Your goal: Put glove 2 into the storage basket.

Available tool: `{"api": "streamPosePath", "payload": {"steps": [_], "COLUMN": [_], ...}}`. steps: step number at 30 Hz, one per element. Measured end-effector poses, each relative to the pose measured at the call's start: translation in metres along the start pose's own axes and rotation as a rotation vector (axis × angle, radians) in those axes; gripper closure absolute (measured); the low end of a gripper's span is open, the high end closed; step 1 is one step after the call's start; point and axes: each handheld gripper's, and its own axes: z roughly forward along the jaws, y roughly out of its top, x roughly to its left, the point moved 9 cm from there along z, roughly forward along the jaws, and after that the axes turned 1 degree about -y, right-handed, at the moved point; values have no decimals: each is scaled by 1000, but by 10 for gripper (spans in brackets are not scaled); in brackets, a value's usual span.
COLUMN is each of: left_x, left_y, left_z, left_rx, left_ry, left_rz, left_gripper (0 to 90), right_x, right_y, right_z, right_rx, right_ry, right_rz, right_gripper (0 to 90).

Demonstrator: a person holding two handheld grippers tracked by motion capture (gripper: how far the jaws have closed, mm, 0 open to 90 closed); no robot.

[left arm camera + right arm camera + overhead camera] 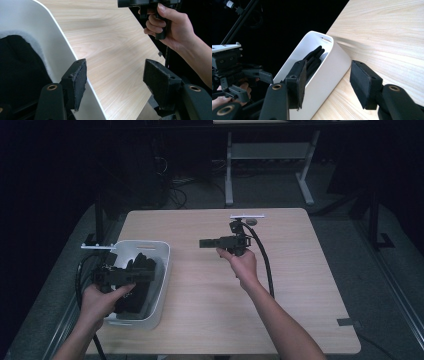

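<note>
White bin [159, 270] sits at 9 o'clock on the table [300, 285], hard against its left edge. Inside it: a heap of black fabric items [142, 270], look like gloves or socks, finger-like ends poking up towards the bin's far wall in the right gripper view [315, 56].

Left gripper [142, 276] hovers over the bin, jaws pointing to 3 o'clock, spread apart with nothing between the pads. In the left gripper view its two pads [78, 80] straddle the bin's rim [62, 37], not touching it; fabric [20, 75] lies at 9 o'clock of them.

Right gripper [205, 243] is held above mid-table, well apart from the bin, jaws aimed at 9 o'clock towards it. Also open and empty; bare wood shows between the jaws.

Handling guess:
- Fabric is soft and light, no stiffness, will drape and sag once lifted.
- Not fragile, not slippery; foam pads should bite well.
- Pieces are tangled, so one pinch may drag out several.
- Best grab: a raised fold or finger end on top of the heap, pinched deep, not a flat spot.
- Bin is light plastic and may slide or tip if fabric snags; can't tell how many pieces are in there.
</note>
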Motion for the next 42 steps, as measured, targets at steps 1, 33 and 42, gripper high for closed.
{"api": "streamPosePath", "payload": {"steps": [1,33,42], "left_x": [-1,-31,-40], "left_y": [0,9,10], "left_z": [2,47,60], "left_rx": [11,63,80], "left_ry": [-3,-47,-63], "left_rz": [13,58,71], "left_gripper": [351,311,308], "right_x": [-3,-37,-44], "right_y": [-1,-12,-14], "right_z": [-3,-50,-64], "right_rx": [-3,-55,-71], "right_ry": [-2,-34,-49], "right_rz": [2,51,56], "right_gripper": [467,459,456]}}
